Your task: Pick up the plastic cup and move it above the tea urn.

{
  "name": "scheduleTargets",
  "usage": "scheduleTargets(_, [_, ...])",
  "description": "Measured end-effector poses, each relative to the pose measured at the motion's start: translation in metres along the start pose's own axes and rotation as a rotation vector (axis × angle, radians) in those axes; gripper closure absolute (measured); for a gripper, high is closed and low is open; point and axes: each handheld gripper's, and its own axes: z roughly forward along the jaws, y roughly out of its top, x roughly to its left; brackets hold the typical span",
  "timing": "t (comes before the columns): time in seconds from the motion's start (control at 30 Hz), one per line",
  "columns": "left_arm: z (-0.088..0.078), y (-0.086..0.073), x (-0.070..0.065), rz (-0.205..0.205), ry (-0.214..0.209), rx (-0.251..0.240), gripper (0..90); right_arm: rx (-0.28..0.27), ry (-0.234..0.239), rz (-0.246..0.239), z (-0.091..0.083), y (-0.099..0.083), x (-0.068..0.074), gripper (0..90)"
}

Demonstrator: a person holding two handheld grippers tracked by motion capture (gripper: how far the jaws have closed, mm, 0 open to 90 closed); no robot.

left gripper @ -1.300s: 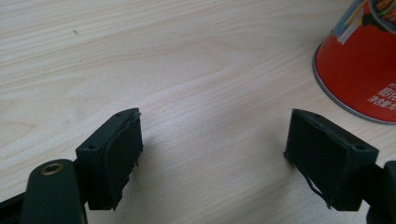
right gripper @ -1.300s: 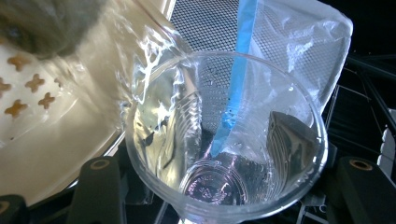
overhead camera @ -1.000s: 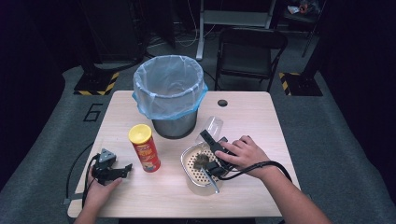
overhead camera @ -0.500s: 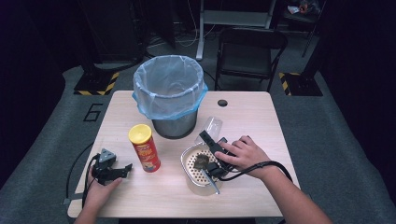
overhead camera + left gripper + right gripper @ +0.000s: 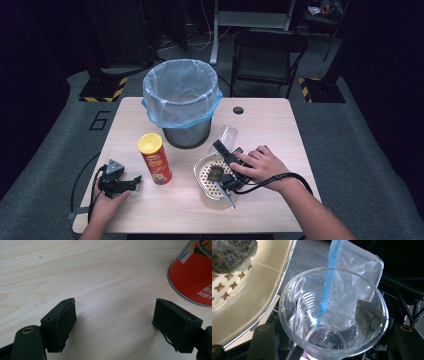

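Closest to us in the high view, we note the left gripper (image 5: 131, 182) lying on the table (image 5: 280, 125) at the near left, under the person's left hand (image 5: 107, 202). Its own view adds what the high view cannot resolve: the 2 jaws stand well apart over bare wood, with nothing between them and nothing touched, and the base of the red chip can (image 5: 193, 275) stands just beyond the right jaw. From above we see that chip can upright, yellow lid on top, just right of this gripper.

Further right, the right hand (image 5: 260, 165) rests on the right gripper (image 5: 216, 145), which lies across the rim of a white perforated tray (image 5: 200, 167) holding a dark lump (image 5: 215, 173). From above, the clear plastic cup (image 5: 223, 137) at its tip is only a faint shape. We see in the right gripper view that the jaws are closed on this cup (image 5: 332, 322), 1 on each side of its wall, with the mouth facing the camera; the tray's cross-shaped holes and the dark lump (image 5: 232, 253) show at upper left.

Beyond the cup stands the bin (image 5: 182, 100) with its blue-edged liner, at the table's far middle.
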Motion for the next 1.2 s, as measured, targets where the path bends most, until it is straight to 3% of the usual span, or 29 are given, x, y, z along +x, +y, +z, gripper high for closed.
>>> scheduleTargets(0.9, [0.0,0.0,0.0,0.0,0.0,0.0,18.2,-0.004,-0.024,0.006,-0.0019,0.0005,-0.0038,35.5])
scheduleTargets(1.1, [0.0,0.0,0.0,0.0,0.0,0.0,18.2,0.002,-0.052,0.011,-0.0027,0.002,-0.0031,35.5])
scheduleTargets(1.13, [0.0,0.0,0.0,0.0,0.0,0.0,18.2,0.002,-0.072,-0.011,-0.0029,0.0024,-0.0044,35.5])
scheduleTargets(1.2, [0.0,0.0,0.0,0.0,0.0,0.0,18.2,0.0,-0.086,-0.009,-0.0029,0.0027,-0.0049,35.5])
